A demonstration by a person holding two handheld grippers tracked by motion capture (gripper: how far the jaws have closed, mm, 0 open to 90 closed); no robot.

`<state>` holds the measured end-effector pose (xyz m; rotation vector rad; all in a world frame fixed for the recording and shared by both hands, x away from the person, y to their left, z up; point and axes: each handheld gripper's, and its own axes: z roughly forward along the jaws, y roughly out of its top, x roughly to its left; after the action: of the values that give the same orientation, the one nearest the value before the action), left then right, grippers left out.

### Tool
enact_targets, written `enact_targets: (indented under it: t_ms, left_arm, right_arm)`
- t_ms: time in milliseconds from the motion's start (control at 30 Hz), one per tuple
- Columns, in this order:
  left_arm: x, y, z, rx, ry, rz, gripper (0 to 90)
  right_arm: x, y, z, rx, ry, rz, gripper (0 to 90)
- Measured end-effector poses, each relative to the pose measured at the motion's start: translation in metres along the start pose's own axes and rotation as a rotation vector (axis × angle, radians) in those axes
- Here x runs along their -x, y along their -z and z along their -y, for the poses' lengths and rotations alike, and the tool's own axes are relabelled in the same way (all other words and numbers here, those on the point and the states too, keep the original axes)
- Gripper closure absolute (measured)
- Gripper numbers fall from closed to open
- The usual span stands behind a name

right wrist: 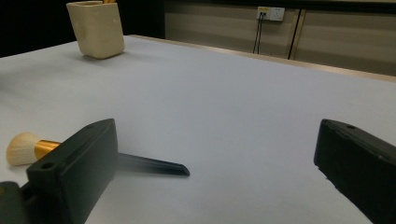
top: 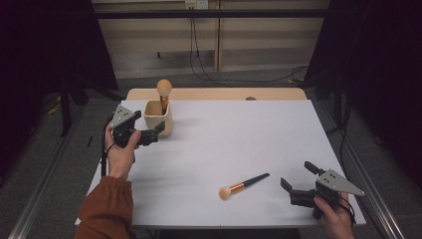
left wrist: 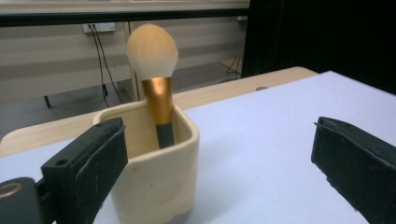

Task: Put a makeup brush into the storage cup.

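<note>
Up near the far left corner of the white-topped table (top: 239, 134) stands a cream, rounded-square ceramic cup (top: 159, 118), and a makeup brush with a peach-coloured head, gold ferrule and black handle (top: 163, 93) stands upright inside it. The left tongs (top: 155, 131) sit just beside the cup with jaws spread wide, gripping nothing; one jaw looks close against the cup's wall. A second, similar brush (top: 243, 185) lies flat near the table's near edge, bristles pointing left. The right tongs (top: 299, 179), near the near right corner, gape wide and empty, just right of that brush's handle tip.
</note>
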<state>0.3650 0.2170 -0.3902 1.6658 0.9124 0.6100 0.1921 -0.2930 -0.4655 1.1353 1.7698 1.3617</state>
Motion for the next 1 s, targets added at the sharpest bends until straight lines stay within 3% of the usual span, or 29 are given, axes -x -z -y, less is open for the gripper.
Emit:
enact_targets:
  t_ms: [267, 367, 567, 833, 1000]
  left_arm:
    - [0.014, 0.02, 0.008, 0.022, 0.005, 0.05, 3.0]
    - [0.018, 0.027, 0.011, 0.014, -0.017, 0.023, 2.8]
    - [0.025, 0.041, 0.022, 0.012, 0.026, 0.032, 2.8]
    - [0.04, 0.051, 0.044, 0.01, 0.009, 0.041, 2.6]
    - [0.047, 0.061, 0.056, 0.022, 0.034, 0.028, 2.5]
  right_arm:
    - [0.0, 0.0, 0.0, 0.001, -0.002, 0.0, 0.0]
    - [0.0, 0.0, 0.0, 0.002, 0.001, 0.0, 0.0]
    - [0.0, 0.0, 0.0, 0.003, -0.001, -0.001, 0.0]
    - [-0.001, -0.001, 0.0, 0.001, 0.003, 0.001, 0.0]
    - [0.001, -0.001, 0.0, 0.004, -0.005, 0.011, 0.0]
